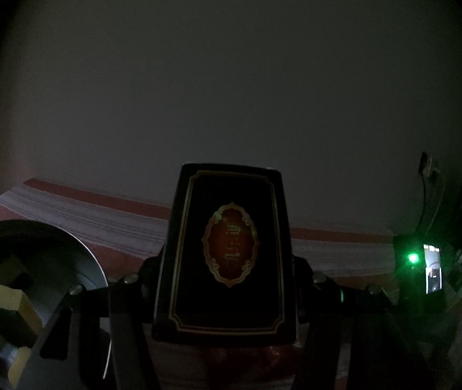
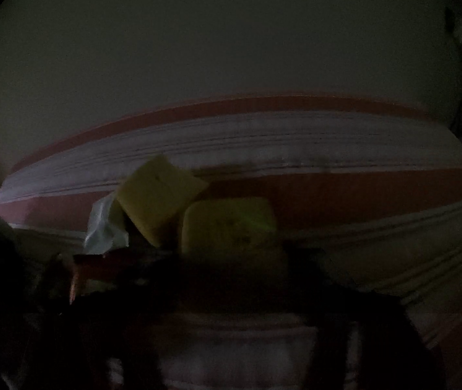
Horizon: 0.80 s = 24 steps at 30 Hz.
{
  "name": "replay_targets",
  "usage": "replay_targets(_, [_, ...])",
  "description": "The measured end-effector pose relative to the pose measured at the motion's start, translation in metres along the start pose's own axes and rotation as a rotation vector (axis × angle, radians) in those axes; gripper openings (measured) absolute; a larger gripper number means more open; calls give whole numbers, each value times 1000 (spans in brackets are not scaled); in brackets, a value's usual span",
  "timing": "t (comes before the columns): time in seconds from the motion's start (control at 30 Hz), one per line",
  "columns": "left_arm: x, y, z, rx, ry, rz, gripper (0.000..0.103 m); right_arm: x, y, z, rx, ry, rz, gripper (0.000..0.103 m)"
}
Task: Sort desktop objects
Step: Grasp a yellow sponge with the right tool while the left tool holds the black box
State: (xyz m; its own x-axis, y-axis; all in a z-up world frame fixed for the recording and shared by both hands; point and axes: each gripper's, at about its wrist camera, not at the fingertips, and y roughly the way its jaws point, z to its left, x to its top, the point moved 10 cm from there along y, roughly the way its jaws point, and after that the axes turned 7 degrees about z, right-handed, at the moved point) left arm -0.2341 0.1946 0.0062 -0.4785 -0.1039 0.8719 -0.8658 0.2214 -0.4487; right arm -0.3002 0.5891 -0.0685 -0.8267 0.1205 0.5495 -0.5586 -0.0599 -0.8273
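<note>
My left gripper (image 1: 227, 269) is shut on a black box (image 1: 227, 247) with a gold border and a red oval emblem, holding it upright above the striped cloth. In the dark, blurred right wrist view, a yellow block (image 2: 227, 227) lies between the dim fingers of my right gripper (image 2: 231, 269); I cannot tell whether the pads press on it. A second yellow block (image 2: 159, 195) leans tilted just to its left, against a pale plastic bag (image 2: 104, 224).
A metal bowl (image 1: 68, 253) at the lower left holds yellow-and-dark sponge-like blocks (image 1: 6, 295). A dark device with a green light (image 1: 413, 257) and a small lit screen stands at the right. A red-and-white striped cloth (image 2: 296, 149) covers the table, with a plain wall behind.
</note>
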Motion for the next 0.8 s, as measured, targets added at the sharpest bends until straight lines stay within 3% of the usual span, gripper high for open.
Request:
replay_targets(0.1, [3,-6,9,-2,-7,4,58,3,-10,-12,56,45,-58,56])
replay_targets(0.2, [6,-7,5,0,-7,-2,58,6,-41,-16,111,81,-216,57])
replay_targets(0.37, [-1,-6,4,8,28,-23,58,4,-80,1,58,2,-404,57])
replay_targets(0.63, [-20,-8,-1,16,42,-34,58,-7,-98,20,-37,-73,-498,57])
replay_targets(0.8, [-9,-15,0,9,39,-63,58,-17,-94,34,-87,-69,-540,57])
